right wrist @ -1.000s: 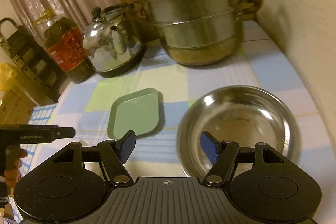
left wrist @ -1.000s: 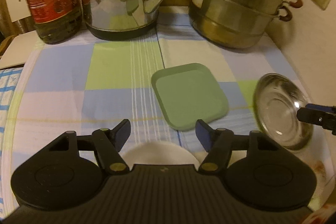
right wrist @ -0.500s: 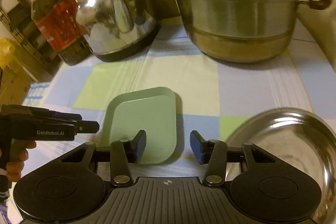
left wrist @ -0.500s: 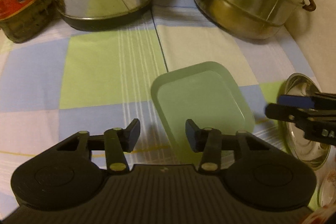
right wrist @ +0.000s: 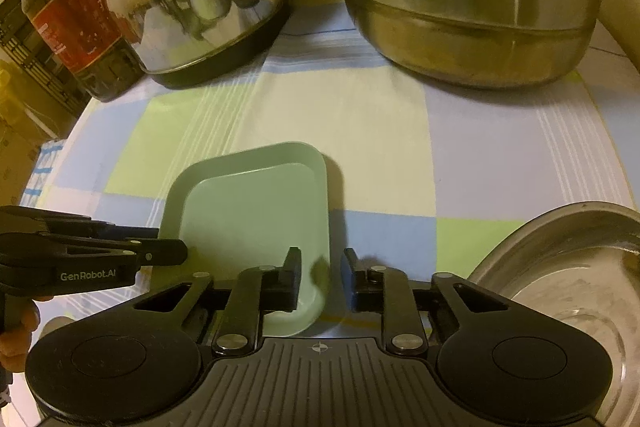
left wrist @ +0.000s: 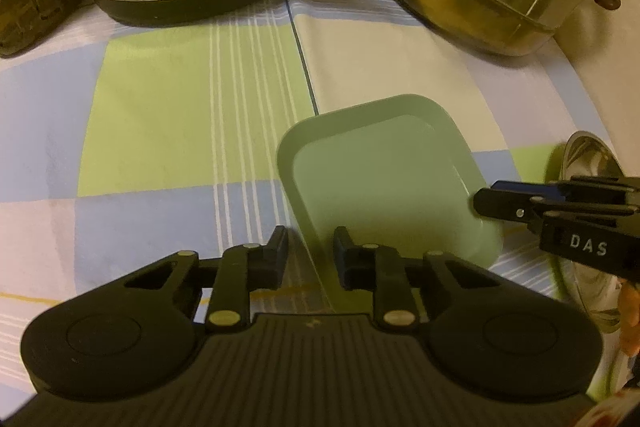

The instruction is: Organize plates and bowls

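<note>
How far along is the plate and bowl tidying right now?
Nothing looks stacked yet. The green plate lies flat on the checked cloth, and the steel bowl sits apart. Both the left gripper and the right gripper straddle the plate's edges, part open. Lifting and stacking remain.

The plate (left wrist: pixel 384 187) looks like matt green plastic, smooth, with a soft sheen. The cloth (left wrist: pixel 180 123) under it is woven fabric in checks, flat and dull. The bowl (right wrist: pixel 568 279) is thin metal, shiny but scuffed and cloudy inside. The kettle (right wrist: pixel 192 11) is mirror-bright metal on a dull black base. The pot (right wrist: pixel 472 3) is brushed metal, yellowed low down. The bottle (right wrist: pixel 68 15) is clear plastic with a glossy red label. Both grippers (left wrist: pixel 310 251) (right wrist: pixel 322 267) are matt black plastic with ribbed housings.
</note>
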`<state>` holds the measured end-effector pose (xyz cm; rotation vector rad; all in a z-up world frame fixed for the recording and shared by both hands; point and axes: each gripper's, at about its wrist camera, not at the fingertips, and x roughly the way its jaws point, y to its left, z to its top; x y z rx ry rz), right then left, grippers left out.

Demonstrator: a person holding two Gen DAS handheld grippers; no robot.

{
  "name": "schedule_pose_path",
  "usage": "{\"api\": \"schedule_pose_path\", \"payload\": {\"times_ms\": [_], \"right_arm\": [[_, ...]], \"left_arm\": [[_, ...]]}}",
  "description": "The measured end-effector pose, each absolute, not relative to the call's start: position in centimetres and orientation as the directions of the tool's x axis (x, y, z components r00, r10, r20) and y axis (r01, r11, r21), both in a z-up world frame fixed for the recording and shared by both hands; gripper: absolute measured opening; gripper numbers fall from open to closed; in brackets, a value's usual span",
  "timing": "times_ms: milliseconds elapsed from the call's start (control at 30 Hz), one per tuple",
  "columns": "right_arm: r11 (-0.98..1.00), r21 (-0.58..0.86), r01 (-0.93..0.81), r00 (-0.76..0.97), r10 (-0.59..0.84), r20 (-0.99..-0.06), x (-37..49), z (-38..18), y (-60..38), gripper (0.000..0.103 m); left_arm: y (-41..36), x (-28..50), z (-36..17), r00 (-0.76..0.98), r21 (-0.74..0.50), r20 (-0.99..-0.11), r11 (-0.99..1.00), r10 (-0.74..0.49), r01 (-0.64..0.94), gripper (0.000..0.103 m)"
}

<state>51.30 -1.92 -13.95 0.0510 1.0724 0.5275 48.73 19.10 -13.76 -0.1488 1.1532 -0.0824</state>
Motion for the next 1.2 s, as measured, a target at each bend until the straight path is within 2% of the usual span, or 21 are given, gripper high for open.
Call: {"api": "schedule_pose_path", "payload": {"times_ms": [67, 200, 733, 1200], "right_arm": [[0.876, 0.284, -0.391, 0.366, 0.431, -0.825, 51.2, -14.0, -1.8, 0.013], [0.880, 0.263, -0.396, 0.379, 0.418, -0.826, 51.1, -14.1, -1.7, 0.003], [0.879, 0.311, -0.362, 0.448, 0.456, -0.769, 50.2, -10.7, -4.9, 0.003], [0.916, 0.318, -0.246, 0.525, 0.401, -0.751, 47.2, -8.5, -11.5, 0.003]], "left_arm": [[19.0, 48.7, -13.7, 0.409, -0.164, -0.901, 0.986, -0.144, -0.014, 0.016], [18.8, 48.7, -13.6, 0.420, -0.149, -0.898, 0.989, -0.129, -0.015, 0.015], [17.1, 48.4, -9.6, 0.501, -0.151, -0.853, 0.988, -0.144, 0.027, 0.012], [11.0, 47.3, -7.6, 0.521, -0.172, -0.823, 0.974, -0.226, 0.151, 0.012]]}}
